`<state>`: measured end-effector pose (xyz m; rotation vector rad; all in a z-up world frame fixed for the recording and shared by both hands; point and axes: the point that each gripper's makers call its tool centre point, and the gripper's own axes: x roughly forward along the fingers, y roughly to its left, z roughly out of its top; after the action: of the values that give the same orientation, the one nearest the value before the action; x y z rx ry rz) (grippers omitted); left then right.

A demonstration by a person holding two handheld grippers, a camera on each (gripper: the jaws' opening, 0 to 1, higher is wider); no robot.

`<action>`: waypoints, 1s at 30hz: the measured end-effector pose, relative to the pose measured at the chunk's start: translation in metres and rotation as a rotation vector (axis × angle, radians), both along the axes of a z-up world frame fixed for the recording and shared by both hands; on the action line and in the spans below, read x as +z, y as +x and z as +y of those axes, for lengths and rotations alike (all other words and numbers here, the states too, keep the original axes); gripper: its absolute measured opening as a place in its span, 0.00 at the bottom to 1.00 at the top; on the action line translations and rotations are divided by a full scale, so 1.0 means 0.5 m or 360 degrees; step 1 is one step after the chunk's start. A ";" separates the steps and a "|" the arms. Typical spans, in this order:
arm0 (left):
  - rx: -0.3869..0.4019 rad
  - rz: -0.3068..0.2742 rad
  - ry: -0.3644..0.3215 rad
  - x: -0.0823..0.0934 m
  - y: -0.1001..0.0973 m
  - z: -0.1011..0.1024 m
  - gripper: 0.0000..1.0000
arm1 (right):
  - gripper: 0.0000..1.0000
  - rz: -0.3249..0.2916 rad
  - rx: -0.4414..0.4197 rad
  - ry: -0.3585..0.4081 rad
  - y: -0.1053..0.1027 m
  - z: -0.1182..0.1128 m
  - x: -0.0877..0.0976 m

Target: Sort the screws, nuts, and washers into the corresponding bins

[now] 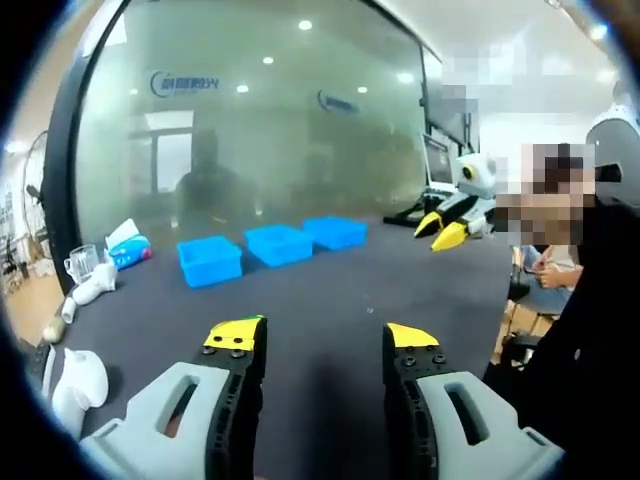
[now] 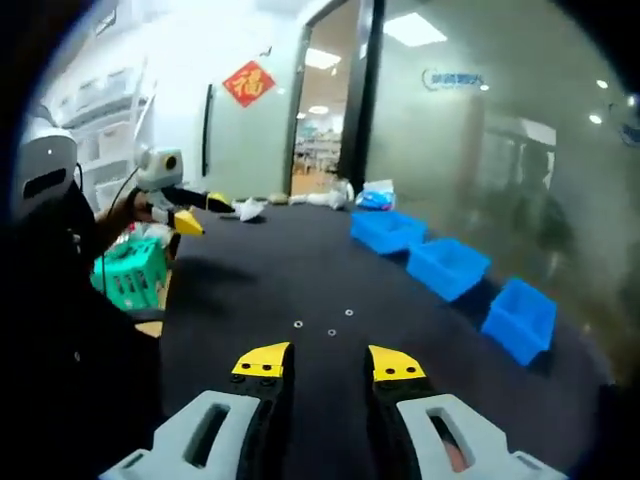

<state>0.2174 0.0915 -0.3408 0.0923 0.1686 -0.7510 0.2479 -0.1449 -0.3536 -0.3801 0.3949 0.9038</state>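
Three blue bins (image 1: 210,260) (image 1: 278,244) (image 1: 335,232) stand in a row on the dark table, near a frosted glass wall. In the right gripper view the same bins (image 2: 388,230) (image 2: 448,266) (image 2: 520,318) run along the right side. Three small metal parts (image 2: 298,324) (image 2: 349,312) (image 2: 332,331) lie on the table just ahead of my right gripper (image 2: 328,362), which is open and holds nothing. My left gripper (image 1: 322,340) is open and empty over bare table, well short of the bins. The left gripper (image 2: 178,205) also shows far left, and the right gripper (image 1: 447,228) far right.
At the table's end lie a tissue pack (image 1: 130,248), a clear cup (image 1: 80,262) and white objects (image 1: 80,385). A green basket (image 2: 130,275) sits off the table's edge. A seated person (image 1: 570,270) is beside the table at the right.
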 end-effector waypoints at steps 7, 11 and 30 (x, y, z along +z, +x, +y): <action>0.0006 0.0021 0.0012 -0.014 0.000 0.004 0.44 | 0.23 0.0104 0.0170 -0.0224 0.025 0.054 -0.036; 0.0003 0.0031 0.0035 -0.021 -0.001 0.006 0.44 | 0.22 0.0134 0.0222 -0.0325 0.051 0.073 -0.052; 0.0005 0.0077 0.0024 -0.042 -0.005 0.014 0.44 | 0.18 0.0293 0.0456 -0.0727 0.085 0.125 -0.139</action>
<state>0.2147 0.0986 -0.3618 0.0885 0.2205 -0.7495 0.2901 -0.0824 -0.4232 -0.7906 0.7337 1.1315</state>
